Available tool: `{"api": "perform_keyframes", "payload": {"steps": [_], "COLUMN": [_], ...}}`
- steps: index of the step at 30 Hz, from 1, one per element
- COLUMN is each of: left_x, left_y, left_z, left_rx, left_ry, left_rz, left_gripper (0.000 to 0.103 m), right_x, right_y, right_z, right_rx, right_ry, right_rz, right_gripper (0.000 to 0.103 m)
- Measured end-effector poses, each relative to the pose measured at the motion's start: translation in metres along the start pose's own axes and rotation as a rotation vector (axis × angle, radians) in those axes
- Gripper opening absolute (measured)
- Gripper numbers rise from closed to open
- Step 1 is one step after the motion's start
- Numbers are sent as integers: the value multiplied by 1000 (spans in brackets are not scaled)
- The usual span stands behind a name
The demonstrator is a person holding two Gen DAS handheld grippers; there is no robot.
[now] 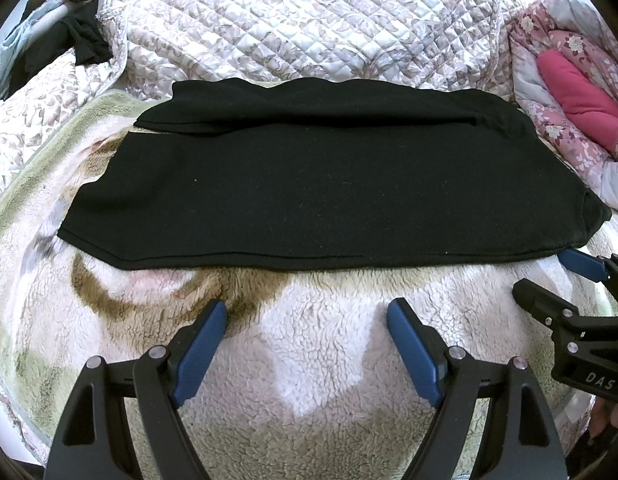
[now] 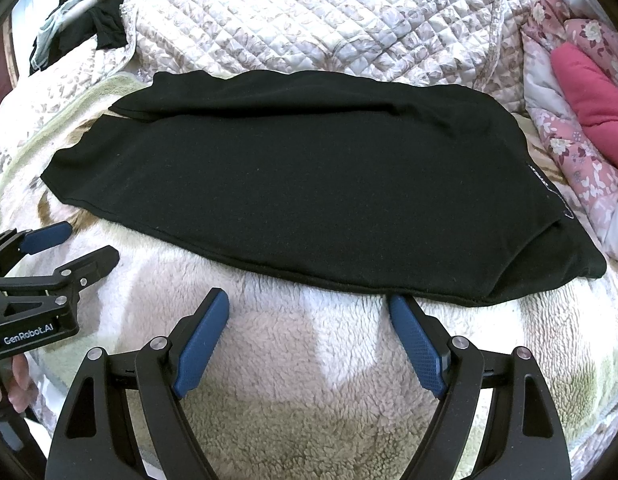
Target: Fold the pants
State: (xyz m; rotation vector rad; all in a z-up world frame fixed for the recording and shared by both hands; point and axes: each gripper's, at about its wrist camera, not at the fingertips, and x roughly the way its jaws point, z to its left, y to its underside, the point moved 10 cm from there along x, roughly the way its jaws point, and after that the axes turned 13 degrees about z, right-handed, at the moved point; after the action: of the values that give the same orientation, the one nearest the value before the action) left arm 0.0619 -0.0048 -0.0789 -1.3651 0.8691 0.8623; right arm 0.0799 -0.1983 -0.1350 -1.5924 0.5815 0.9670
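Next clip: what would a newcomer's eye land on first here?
The black pants, spread flat across the middle of a fleecy blanket, dominate both views. Below them the left gripper and right gripper sit open near the pants' near hem, holding nothing. A bright pink cushion stands out at the right, with a quilted coverlet behind.

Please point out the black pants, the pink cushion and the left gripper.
black pants (image 1: 329, 184), left wrist view, middle of the cloth.
pink cushion (image 2: 593, 92), right wrist view, its middle.
left gripper (image 1: 307, 312), left wrist view, between open fingertips.
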Motion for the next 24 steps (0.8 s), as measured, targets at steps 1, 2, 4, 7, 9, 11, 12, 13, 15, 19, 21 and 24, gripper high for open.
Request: {"api": "perform_keyframes", "payload": {"steps": [1, 2, 4, 7, 9, 11, 12, 13, 15, 19, 21, 24], "left_x": [-1, -1, -1, -2, -2, -2, -1, -1, -2, -1, -2, -4], "left_y": [0, 0, 0, -1, -1, -1, -1, -1, -1, -1, -1, 0], "left_z": [-1, -1, -1, -1, -1, -2, -2, -2, -2, -2, -3, -3], "left_rx": [1, 2, 3, 5, 6, 6, 7, 7, 7, 1, -2, -6], "left_ry": [0, 0, 2, 4, 3, 4, 6, 8, 6, 14, 22, 32], "left_rz": [-1, -2, -4, -3, -3, -2, -1, 1, 0, -1, -2, -5], "left_gripper": [84, 84, 84, 84, 84, 84, 84, 84, 84, 84, 84, 84], "right_x": [0, -1, -1, -2, -2, -3, -3, -4, -4, -5, -7, -9], "right_y": [0, 1, 1, 1, 0, 0, 0, 0, -1, -1, -2, -2], "right_z": [0, 0, 0, 0, 0, 0, 0, 0, 0, 0, -2, -3], "right_rx": [2, 2, 0, -3, -1, 0, 0, 0, -1, 1, 9, 10], "right_ry": [-2, -2, 0, 0, -1, -4, -6, -6, -4, -15, -27, -35], "right_rz": [2, 4, 4, 3, 2, -4, -8, -10, -10, -9, -10, -14], "right_gripper": [82, 82, 82, 82, 82, 82, 82, 82, 82, 82, 82, 82]}}
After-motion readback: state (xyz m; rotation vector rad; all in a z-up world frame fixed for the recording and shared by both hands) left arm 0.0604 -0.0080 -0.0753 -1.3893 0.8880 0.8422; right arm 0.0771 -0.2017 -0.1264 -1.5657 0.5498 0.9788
